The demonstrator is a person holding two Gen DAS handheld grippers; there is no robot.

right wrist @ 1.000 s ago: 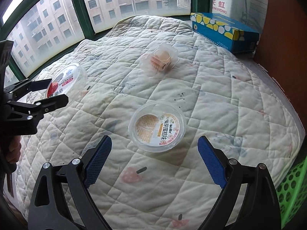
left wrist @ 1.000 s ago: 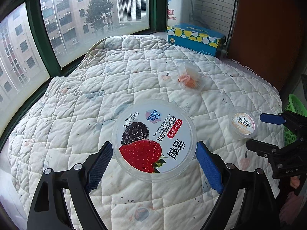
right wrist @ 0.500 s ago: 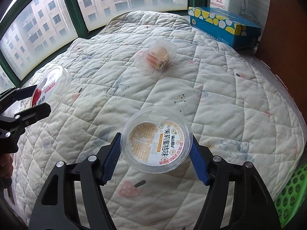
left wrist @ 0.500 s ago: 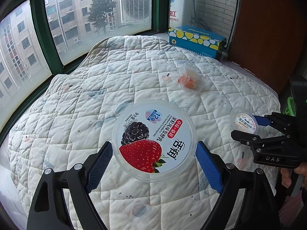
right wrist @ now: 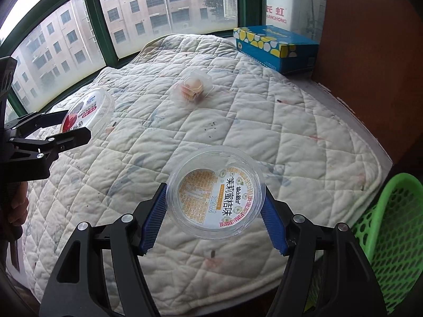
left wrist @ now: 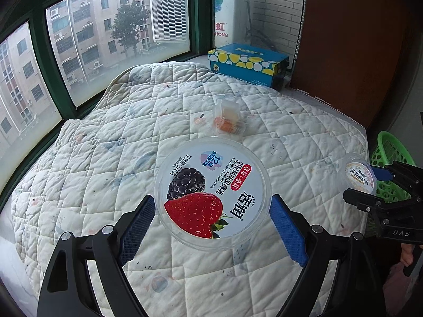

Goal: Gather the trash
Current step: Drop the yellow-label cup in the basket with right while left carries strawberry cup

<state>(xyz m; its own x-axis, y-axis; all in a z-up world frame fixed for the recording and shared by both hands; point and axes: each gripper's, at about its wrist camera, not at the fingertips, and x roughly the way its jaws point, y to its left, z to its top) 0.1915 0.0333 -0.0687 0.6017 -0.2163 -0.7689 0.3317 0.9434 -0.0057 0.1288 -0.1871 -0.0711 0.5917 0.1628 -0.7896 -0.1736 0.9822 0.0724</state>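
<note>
Left wrist view: left gripper (left wrist: 211, 219) clamped on the berry tub (left wrist: 212, 194), as a second ago, now raised off the quilt (left wrist: 105, 158). Clear snack box (left wrist: 228, 117) lies beyond; blue carton (left wrist: 247, 63) at the window.

Right wrist view: right gripper (right wrist: 214, 212), jaws just closed from wide, grips the small cup (right wrist: 216, 195), lifted clear of the quilt. Green basket (right wrist: 391, 219) stands at right.

Green-framed windows (left wrist: 119, 47) wrap the corner, showing grey daylight and apartment blocks (right wrist: 60, 45) outside. A quilted white cover (left wrist: 105, 158) drapes the table beside a brown wooden panel (left wrist: 357, 52).
</note>
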